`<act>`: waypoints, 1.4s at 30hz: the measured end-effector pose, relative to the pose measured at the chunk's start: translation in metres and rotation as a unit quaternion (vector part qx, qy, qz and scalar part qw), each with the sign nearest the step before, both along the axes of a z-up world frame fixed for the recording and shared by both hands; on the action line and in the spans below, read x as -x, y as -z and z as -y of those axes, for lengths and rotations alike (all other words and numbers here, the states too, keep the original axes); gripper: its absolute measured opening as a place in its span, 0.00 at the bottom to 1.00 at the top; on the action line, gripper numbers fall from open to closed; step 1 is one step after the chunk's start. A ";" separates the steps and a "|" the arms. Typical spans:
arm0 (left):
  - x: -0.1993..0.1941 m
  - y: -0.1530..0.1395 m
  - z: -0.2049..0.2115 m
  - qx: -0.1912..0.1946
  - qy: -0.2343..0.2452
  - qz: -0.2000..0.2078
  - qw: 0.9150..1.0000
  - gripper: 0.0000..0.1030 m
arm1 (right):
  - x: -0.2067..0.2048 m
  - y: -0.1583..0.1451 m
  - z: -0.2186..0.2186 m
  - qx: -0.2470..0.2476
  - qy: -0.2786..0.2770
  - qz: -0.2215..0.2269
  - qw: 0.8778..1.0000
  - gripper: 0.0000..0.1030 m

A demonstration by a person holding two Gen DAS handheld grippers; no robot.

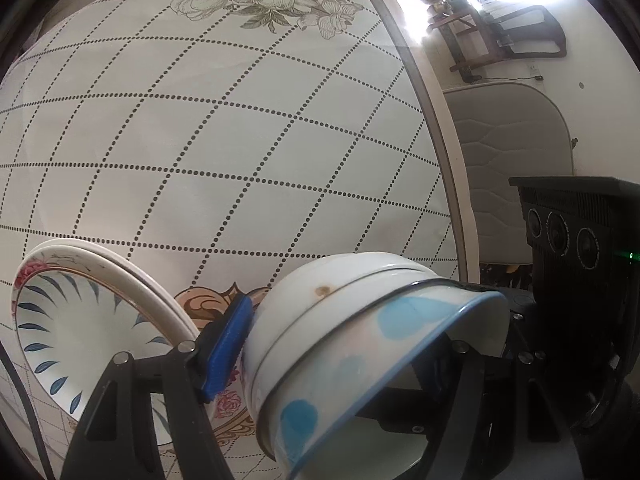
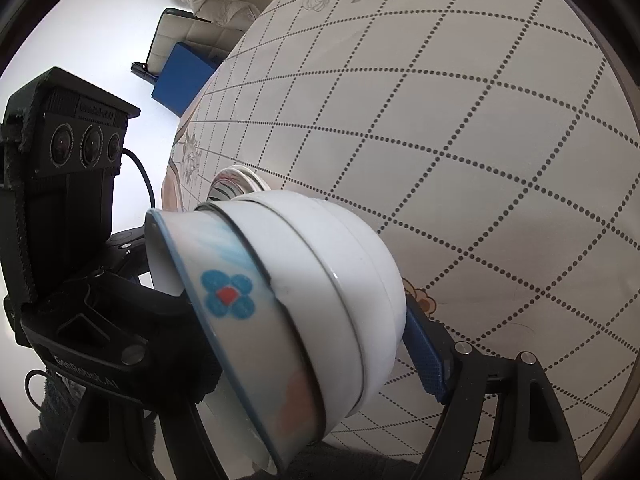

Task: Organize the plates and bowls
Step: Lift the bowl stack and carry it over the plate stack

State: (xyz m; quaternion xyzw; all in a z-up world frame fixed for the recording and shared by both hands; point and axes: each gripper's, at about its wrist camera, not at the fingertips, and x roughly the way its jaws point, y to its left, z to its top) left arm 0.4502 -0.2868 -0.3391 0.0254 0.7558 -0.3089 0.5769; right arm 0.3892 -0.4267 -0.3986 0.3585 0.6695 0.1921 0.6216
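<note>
Left tool (image 1: pixel 336 364) and right tool (image 2: pixel 304 344) both squeeze tilted bowl stack (image 2: pixel 288 312), held over tabletop (image 1: pixel 224 152) near plates (image 1: pixel 80 320). Risk: bowls slide apart and drop if either squeeze slackens.

A nest of bowls (image 1: pixel 360 344) lies tilted on its side between the left tongs (image 1: pixel 332 356) and the right tongs (image 2: pixel 304 332), one from each side. In the left wrist view, stacked plates (image 1: pixel 80 320) sit on the worktop (image 1: pixel 240 140) just left of the bowls. In the right wrist view they lie behind the bowls. A chair (image 1: pixel 516 168) stands beyond the worktop's right edge
</note>
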 end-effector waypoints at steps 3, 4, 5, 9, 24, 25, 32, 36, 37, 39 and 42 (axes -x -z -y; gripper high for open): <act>-0.005 -0.011 -0.016 -0.004 0.004 0.005 1.000 0.69 | -0.005 -0.012 -0.016 -0.003 0.003 0.002 1.000 0.78; -0.006 -0.014 -0.024 -0.006 0.004 0.008 1.000 0.69 | -0.006 -0.014 -0.023 -0.007 0.003 0.000 1.000 0.78; -0.006 -0.015 -0.030 -0.009 0.003 0.011 1.000 0.69 | -0.008 -0.016 -0.031 -0.010 0.006 0.000 1.000 0.78; -0.012 -0.020 -0.058 -0.017 -0.001 0.021 1.000 0.68 | -0.017 -0.022 -0.071 -0.023 0.002 -0.001 1.000 0.78; -0.050 0.007 -0.145 -0.040 -0.046 0.012 0.998 0.67 | -0.064 0.005 -0.178 -0.018 -0.045 -0.017 0.999 0.78; -0.051 0.010 -0.149 -0.040 -0.047 0.010 0.998 0.67 | -0.066 0.008 -0.182 -0.018 -0.047 -0.018 0.999 0.78; -0.057 0.029 -0.164 -0.044 -0.056 -0.001 0.997 0.67 | -0.067 0.025 -0.193 -0.013 -0.054 -0.032 0.998 0.78; -0.058 0.034 -0.166 -0.048 -0.054 -0.001 0.997 0.67 | -0.070 0.030 -0.197 -0.007 -0.056 -0.037 0.998 0.78; -0.058 0.036 -0.164 -0.048 -0.053 -0.003 0.997 0.67 | -0.070 0.032 -0.198 -0.006 -0.055 -0.038 0.998 0.78; -0.058 0.039 -0.165 -0.049 -0.052 -0.003 0.997 0.67 | -0.071 0.034 -0.198 -0.002 -0.056 -0.042 0.998 0.78; -0.059 0.040 -0.166 -0.049 -0.051 -0.002 0.997 0.67 | -0.069 0.034 -0.195 -0.003 -0.056 -0.048 0.997 0.78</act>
